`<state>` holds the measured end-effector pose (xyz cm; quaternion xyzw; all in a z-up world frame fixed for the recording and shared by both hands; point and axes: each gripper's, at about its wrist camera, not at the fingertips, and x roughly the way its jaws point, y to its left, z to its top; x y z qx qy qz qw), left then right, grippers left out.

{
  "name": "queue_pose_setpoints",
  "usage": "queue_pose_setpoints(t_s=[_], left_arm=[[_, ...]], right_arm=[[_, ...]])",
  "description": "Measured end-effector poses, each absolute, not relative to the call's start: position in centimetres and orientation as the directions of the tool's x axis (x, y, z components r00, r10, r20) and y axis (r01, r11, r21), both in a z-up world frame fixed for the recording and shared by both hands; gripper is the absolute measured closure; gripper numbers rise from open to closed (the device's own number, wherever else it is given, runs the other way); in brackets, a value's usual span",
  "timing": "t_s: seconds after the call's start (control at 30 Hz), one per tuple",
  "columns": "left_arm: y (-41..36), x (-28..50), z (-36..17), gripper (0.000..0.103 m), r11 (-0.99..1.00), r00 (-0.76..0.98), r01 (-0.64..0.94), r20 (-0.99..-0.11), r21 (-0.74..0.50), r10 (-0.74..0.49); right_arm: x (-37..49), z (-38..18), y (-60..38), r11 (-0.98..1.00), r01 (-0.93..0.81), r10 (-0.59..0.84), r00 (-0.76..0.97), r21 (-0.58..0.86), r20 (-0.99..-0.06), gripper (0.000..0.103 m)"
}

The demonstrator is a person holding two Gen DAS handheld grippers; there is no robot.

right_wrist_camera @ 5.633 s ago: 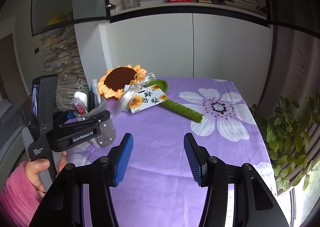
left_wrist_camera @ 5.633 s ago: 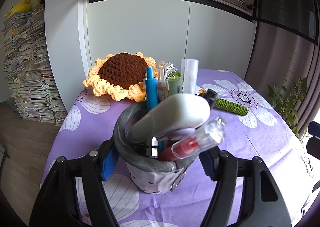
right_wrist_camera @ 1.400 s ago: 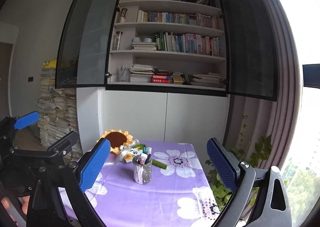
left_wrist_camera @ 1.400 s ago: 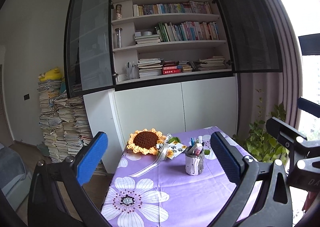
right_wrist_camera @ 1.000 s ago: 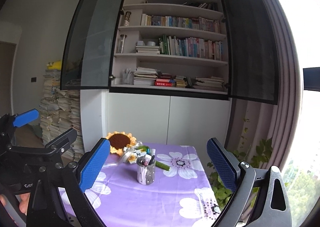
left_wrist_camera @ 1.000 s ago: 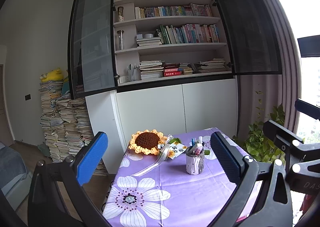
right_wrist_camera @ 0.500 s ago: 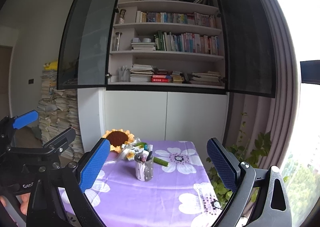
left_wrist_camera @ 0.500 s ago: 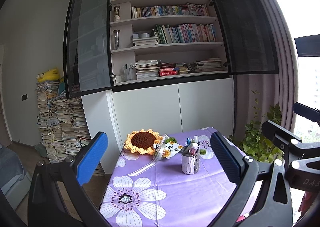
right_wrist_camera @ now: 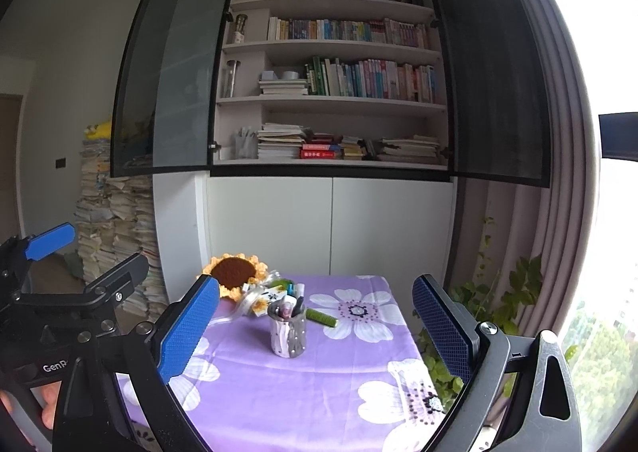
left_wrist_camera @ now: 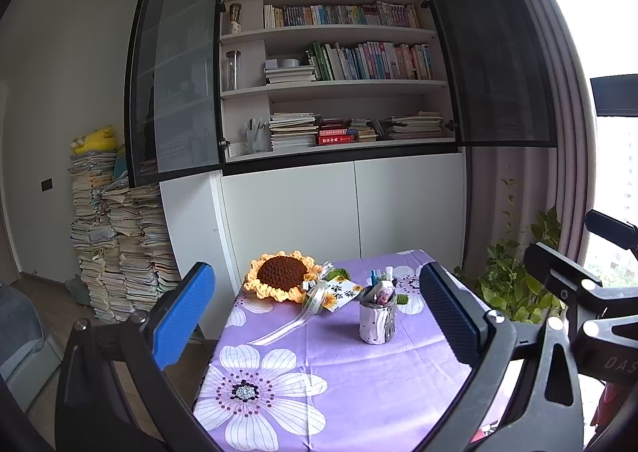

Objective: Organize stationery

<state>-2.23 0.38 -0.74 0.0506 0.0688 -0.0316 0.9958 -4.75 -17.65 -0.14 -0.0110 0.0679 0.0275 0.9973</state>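
A grey spotted pen holder (left_wrist_camera: 377, 321) (right_wrist_camera: 287, 334) full of pens and other stationery stands upright on the purple flowered tablecloth (left_wrist_camera: 339, 380) (right_wrist_camera: 303, 384). Both grippers are held well back from the table, far from the holder. My left gripper (left_wrist_camera: 319, 312) is open with nothing between its blue pads. My right gripper (right_wrist_camera: 315, 324) is open and empty too. The left gripper also shows at the left edge of the right wrist view, and part of the right gripper at the right edge of the left wrist view.
A crochet sunflower (left_wrist_camera: 281, 279) with a ribbon and card (left_wrist_camera: 339, 292) lies behind the holder, its green stem (right_wrist_camera: 321, 317) to the right. Behind the table are white cabinets and open bookshelves (left_wrist_camera: 339, 65). Paper stacks (left_wrist_camera: 115, 236) stand left, a plant (left_wrist_camera: 514, 276) right.
5.6 s ago my left gripper was shut on the pen holder; it now stands free on the table. Both grippers have pulled far back and opened wide. The last half second shows only slight drift.
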Motion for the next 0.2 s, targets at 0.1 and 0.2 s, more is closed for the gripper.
queue_pose_setpoints(t_s=[0.1,0.2], left_arm=[[0.41,-2.27,-0.68,0.001,0.993,0.989,0.072,-0.137,0.094,-0.059],[0.38,-2.41,-0.64,0.001,0.993,0.989,0.075,-0.132,0.094,-0.062]], right_arm=[[-4.68,-0.13,-17.71,0.998,-0.056,0.053,0.989,-0.017,-0.136,0.005],[-4.57,-0.18,-17.74,0.998,-0.055,0.052,0.989,-0.017,-0.136,0.005]])
